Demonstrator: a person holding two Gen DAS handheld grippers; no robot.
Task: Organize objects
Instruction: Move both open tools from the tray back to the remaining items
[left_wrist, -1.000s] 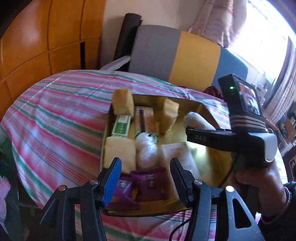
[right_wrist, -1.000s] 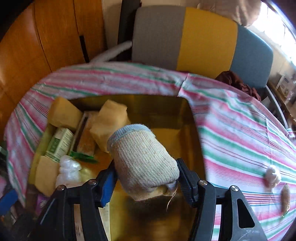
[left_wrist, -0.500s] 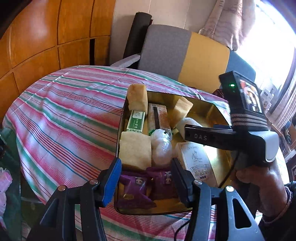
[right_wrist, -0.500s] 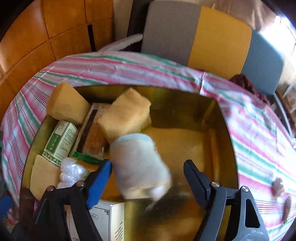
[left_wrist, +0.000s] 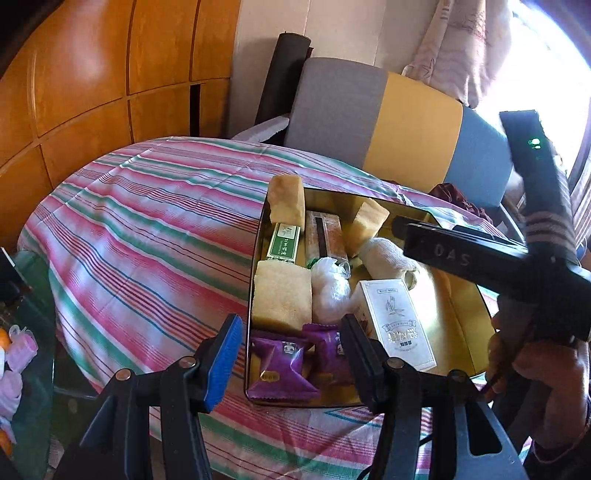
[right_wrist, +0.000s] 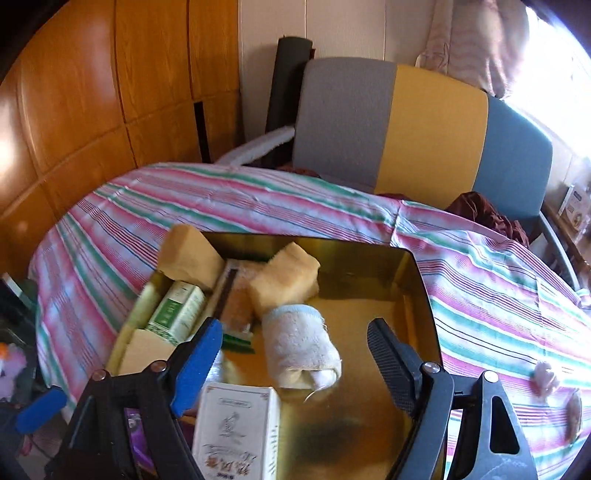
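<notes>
The right gripper has just been opening and now stands spread and empty above the rolled towel, which lies released in the gold tray at its 12 o'clock, so this placement looks finished, while the left gripper hovers half-spread, pinching nothing.

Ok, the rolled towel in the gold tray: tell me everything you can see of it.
The rolled towel is off-white terry cloth with a pale blue edge at its far end, rolled into a short thick cylinder; a loose thread trails from its near end. It lies on its side on the gold tray floor, its far end against a yellow sponge block. The right hand-held gripper has just been opening: the towel lies between its fingers, neither touching it. The white carton sits nearer the camera.
</notes>
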